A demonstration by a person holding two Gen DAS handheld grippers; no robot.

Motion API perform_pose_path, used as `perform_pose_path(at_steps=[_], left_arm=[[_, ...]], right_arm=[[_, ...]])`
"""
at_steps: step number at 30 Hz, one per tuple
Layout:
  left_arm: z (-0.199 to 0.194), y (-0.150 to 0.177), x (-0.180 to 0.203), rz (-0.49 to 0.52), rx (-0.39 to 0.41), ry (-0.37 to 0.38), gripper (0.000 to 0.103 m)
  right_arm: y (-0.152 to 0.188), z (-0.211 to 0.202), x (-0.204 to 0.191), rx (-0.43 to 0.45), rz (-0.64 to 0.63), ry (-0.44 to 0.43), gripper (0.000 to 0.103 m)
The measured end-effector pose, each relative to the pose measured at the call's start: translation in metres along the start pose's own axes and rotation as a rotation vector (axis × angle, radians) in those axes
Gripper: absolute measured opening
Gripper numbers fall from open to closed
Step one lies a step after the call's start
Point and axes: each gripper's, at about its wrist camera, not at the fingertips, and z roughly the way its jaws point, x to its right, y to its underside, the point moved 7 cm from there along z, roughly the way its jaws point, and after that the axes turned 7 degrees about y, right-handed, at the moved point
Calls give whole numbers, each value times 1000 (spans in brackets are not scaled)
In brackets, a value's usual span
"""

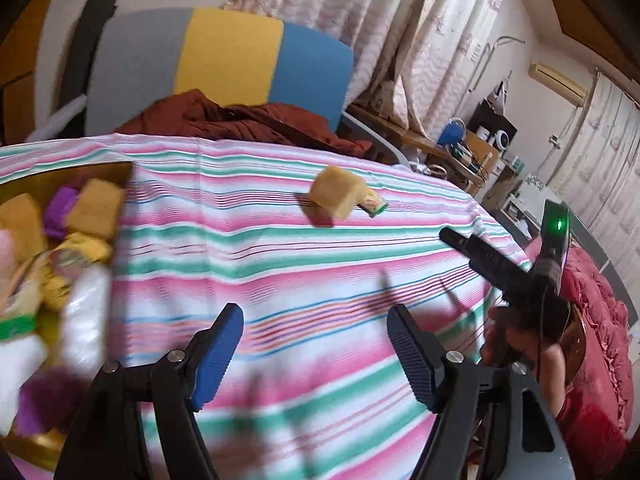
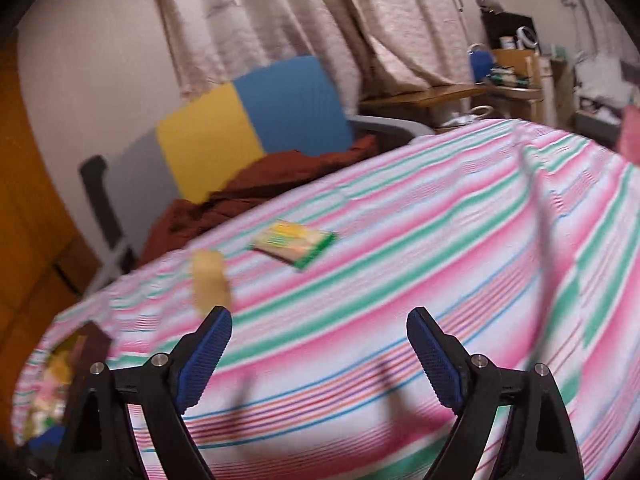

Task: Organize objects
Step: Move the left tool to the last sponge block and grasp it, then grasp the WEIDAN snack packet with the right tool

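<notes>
Left wrist view, my left claw: released, blue pads spread wide with only striped cloth between them, nothing held
Left wrist view, the goods: a tan block stands far out on the cloth, with a flat green-edged packet touching or just behind its right side; I cannot tell which
Left wrist view, the tray: a gold tray at the left edge is already heaped with tan blocks, purple and yellow pieces and white wrappers, all smeared by blur
Left wrist view, the other tool: my right claw reaches in from the right, low over the cloth, its tip aimed left toward the block; the hand gripping it shows below
Right wrist view, my right claw: also released, pads wide apart, bare cloth between them
Right wrist view, the goods: the packet lies flat in the middle distance, the block stands nearer and to the left, just beyond my left pad, apart from the packet here
Right wrist view, pose: tilted down at the table, blur all over
Step in hand: I judge two loose items remain outside the tray, and both claws are on approach, neither gripping
Next move: bracket the block squarely, close gently as it looks soft, then carry it left into the tray; the packet needs a low, flat pinch at its edge
</notes>
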Motion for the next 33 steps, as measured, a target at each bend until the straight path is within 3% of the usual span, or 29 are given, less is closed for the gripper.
perform_pose_path(at_steps=[3, 10, 14, 24, 26, 28, 31, 33], left_arm=[[28, -13, 4, -6, -40, 8, 79], [82, -43, 16, -71, -69, 35, 80], [119, -61, 27, -63, -84, -4, 80], [197, -86, 43, 67, -155, -129, 80], [205, -86, 41, 99, -165, -144, 76], [207, -86, 34, 133, -153, -169, 59], [202, -82, 33, 188, -125, -124, 56], [194, -83, 31, 203, -97, -138, 54]], right_arm=[[3, 10, 13, -12, 4, 36, 90], [18, 18, 30, -61, 98, 10, 91], [24, 15, 47, -39, 210, 3, 89], [26, 19, 44, -31, 218, -16, 93], [27, 19, 43, -31, 214, -13, 94], [27, 20, 43, -30, 212, -12, 94], [27, 20, 43, -30, 210, -10, 94], [27, 21, 43, -29, 208, -8, 94]])
